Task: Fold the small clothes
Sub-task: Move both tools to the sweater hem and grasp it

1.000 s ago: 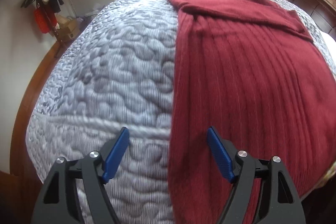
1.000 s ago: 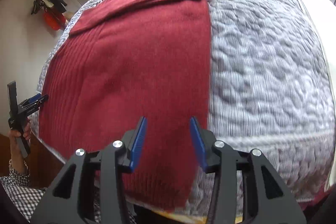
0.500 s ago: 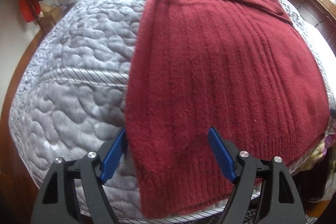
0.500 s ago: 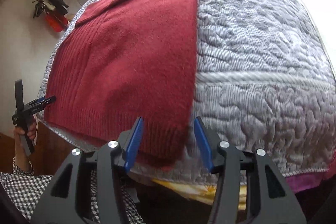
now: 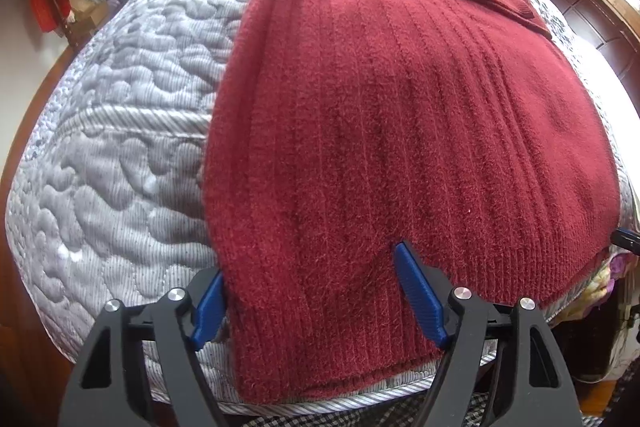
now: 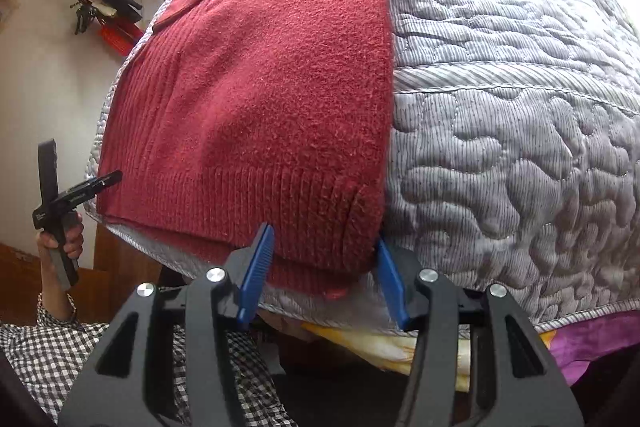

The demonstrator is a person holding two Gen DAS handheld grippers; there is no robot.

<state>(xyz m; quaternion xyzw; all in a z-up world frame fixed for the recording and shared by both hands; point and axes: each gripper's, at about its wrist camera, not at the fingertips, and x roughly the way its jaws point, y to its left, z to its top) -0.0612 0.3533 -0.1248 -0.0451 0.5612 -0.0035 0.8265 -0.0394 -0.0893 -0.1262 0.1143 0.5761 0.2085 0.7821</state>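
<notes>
Left wrist view, sweater: a dark red knitted sweater (image 5: 400, 115) lies flat on the bed, fuzzy, with lengthwise ribs and a tighter ribbed hem nearest the camera
Left wrist view, long axis: it runs from hem at the bed's near edge away to the collar at the far end; a sleeve is folded across the top
Left wrist view, left tool: the left tool (image 5: 316, 301) stands spread wide, its blue ridged pads either side of the hem's left corner; the cloth sits loose between them, not pinched
Left wrist view, quilt: a grey-white quilt (image 5: 120, 115) with puffy, wormlike stitching covers the bed to the left of the sweater
Left wrist view, only here: a dark wooden headboard (image 5: 580, 7) at upper right under a window

Right wrist view, sweater: the same sweater (image 6: 260, 87) shows a smoother, felted face on its right half and ribs on the left; its right edge runs straight away from the camera
Right wrist view, right tool: the right tool (image 6: 324, 275) is released too, jaws apart around the hem's right corner, which hangs over the bed's edge
Right wrist view, only here: the left tool (image 6: 96, 183) seen from outside, gripped by a hand (image 6: 60, 235) with a checked sleeve (image 6: 60, 343), at the hem's far corner; yellow and purple bedding (image 6: 560, 343) shows beneath the quilt (image 6: 520, 107)
</notes>
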